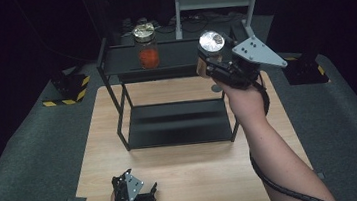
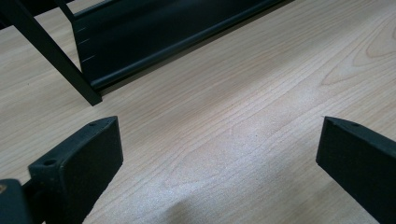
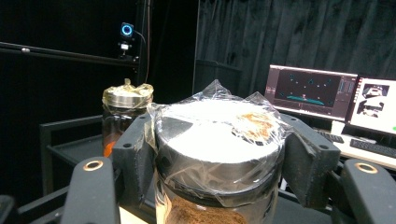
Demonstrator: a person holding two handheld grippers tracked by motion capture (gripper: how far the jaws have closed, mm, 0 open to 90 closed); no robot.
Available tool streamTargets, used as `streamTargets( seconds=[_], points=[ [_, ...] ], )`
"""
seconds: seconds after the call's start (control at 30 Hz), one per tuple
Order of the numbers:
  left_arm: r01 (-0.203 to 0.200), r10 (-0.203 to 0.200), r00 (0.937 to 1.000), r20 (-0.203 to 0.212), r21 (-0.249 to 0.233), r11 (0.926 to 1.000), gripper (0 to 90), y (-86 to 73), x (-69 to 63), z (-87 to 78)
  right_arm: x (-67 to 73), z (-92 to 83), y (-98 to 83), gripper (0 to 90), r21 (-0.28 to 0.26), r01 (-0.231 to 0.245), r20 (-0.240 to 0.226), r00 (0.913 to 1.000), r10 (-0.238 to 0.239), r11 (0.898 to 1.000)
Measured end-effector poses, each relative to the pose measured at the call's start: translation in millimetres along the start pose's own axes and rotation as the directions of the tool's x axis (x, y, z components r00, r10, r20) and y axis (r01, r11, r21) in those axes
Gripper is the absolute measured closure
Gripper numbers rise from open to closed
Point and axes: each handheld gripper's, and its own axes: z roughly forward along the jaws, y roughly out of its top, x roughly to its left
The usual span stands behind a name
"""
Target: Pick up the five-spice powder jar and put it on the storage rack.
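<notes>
We see a glass jar (image 3: 218, 158) with a round silver lid, and a sheet of clear film crumpled over that lid and down its edge. Brown powder shows through the glass below the lid, and a smear of the same brown sits under the film on top. The right gripper (image 1: 208, 61) holds this jar upright, its two black jaws pressed against opposite sides just under the lid. In the high view the jar is off the table, held in the air at the right end of the black shelf rack (image 1: 169, 56), near its upper shelf.

On that upper shelf stands a second jar (image 1: 146, 46), also film-wrapped at the lid, with orange contents; it is well apart from the held jar.

Farther out, the left gripper (image 1: 136, 190) rests at the near edge of the wooden table (image 1: 195, 179), its jaws spread wide with bare wood between them.
</notes>
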Motion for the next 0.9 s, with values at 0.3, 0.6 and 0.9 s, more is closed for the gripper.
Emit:
streamTargets(
  seconds=[0.3,0.6,0.9],
  points=[
    [0.005,-0.005,1.0,0.006,-0.004,1.0,0.7,-1.0,1.4,-0.6,-1.5,24.5,1.1,34.2,0.029,-0.03,0.017,0.9994,0.03,0.999],
    [0.005,-0.005,1.0,0.009,-0.005,1.0,0.7,-1.1,2.0,-0.7,-1.4,43.0,0.5,34.2,0.034,-0.03,0.04,0.9988,0.029,0.999],
    [0.013,-0.012,0.9998,0.013,-0.008,0.9999,0.7,-1.9,3.3,-1.1,-3.5,58.9,3.5,34.2,0.043,-0.024,0.049,0.9986,0.021,0.999]
  ],
)
